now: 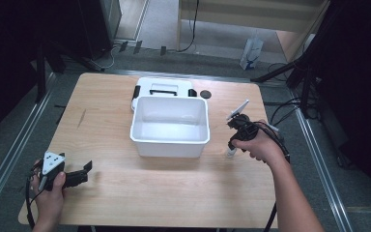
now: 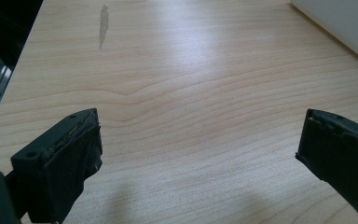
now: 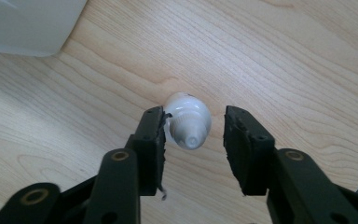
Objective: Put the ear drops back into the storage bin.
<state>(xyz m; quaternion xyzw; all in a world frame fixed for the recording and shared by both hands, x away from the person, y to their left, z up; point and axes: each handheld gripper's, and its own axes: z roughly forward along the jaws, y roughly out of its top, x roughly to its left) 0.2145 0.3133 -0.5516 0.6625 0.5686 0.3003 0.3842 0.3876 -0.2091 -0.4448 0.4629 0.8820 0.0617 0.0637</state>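
Evidently nothing is sitting in the white bin (image 1: 169, 126) yet: the right gripper (image 3: 193, 133) is bracketing, jaws part-open, a small white bottle (image 3: 189, 121) standing beside it, while the left gripper (image 2: 198, 154) is idling wide apart.

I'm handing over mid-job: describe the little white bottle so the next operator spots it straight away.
Start at the white tub in the middle of the wooden table and look just off its right side. The small white bottle stands there upright between the open jaws of the right gripper; its ridged cap and pointed nozzle set it apart.
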